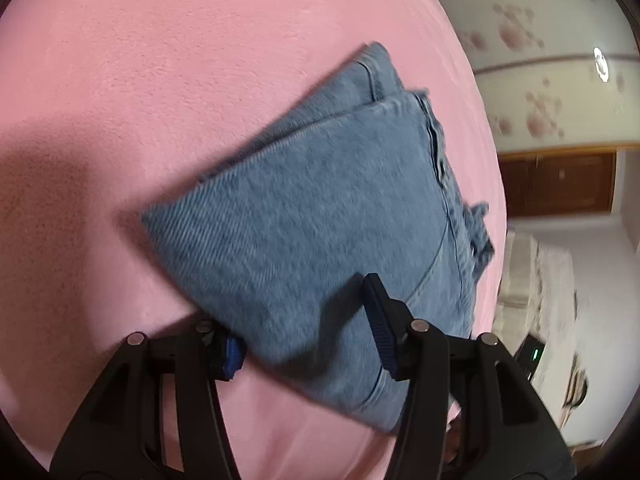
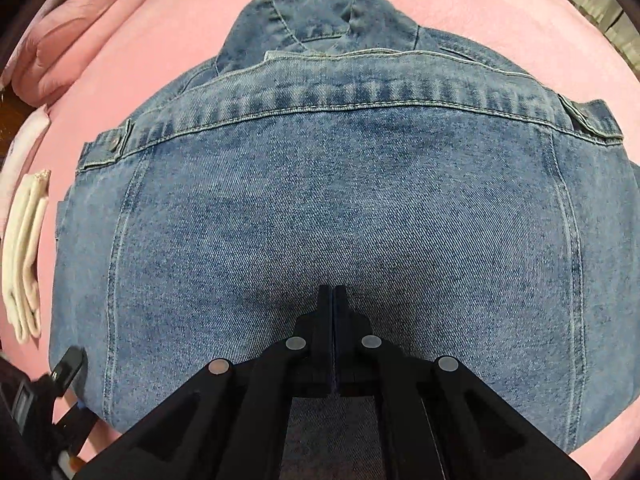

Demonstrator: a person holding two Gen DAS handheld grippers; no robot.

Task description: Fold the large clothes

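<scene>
Left wrist view: folded jacket lies on the pink cover, long axis running lower left to upper right of frame, collar end at upper right. Left gripper is open, jaws spread wide across the jacket's near corner; left pad sits at the denim edge, right finger over the cloth. Bare pink cover fills the left and top of frame. The cover's edge curves down the right side; a floral wall and a wood panel lie past it.

Right wrist view: jacket fills most of frame, collar pointing to top centre, hem band folded up across it, back panel facing up. Right gripper is closed, fingertips pressed together low centre on the back panel; whether denim is pinched between them I can't tell. Only this view shows the folded pink cloth at upper left, the white cloth at the left edge, and a pink margin around the jacket.
</scene>
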